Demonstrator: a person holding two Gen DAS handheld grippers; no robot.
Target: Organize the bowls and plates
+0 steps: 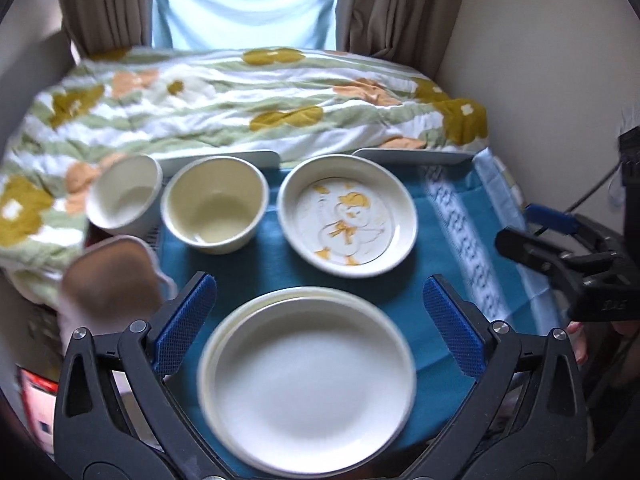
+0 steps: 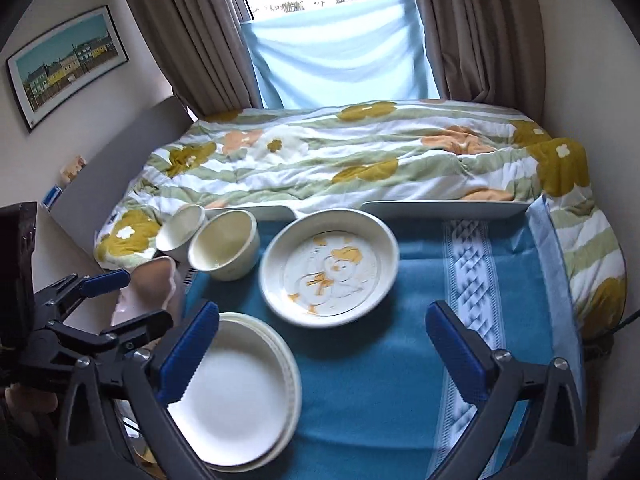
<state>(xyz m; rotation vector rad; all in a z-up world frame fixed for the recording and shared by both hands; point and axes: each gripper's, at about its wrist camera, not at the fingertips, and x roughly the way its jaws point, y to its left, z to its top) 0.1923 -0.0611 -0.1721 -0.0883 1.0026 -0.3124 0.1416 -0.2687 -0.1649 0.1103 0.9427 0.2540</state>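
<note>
A stack of plain white plates lies at the near edge of a teal cloth; it also shows in the right wrist view. Behind it sits a shallow dish with a duck picture. Left of that stand two cream bowls, also seen in the right wrist view. A small pink-brown dish lies at the left. My left gripper is open above the plate stack. My right gripper is open and empty over the cloth.
A bed with a flowered quilt lies behind the table. Curtains and a window are at the back. The right gripper shows at the right edge of the left wrist view. A framed picture hangs on the left wall.
</note>
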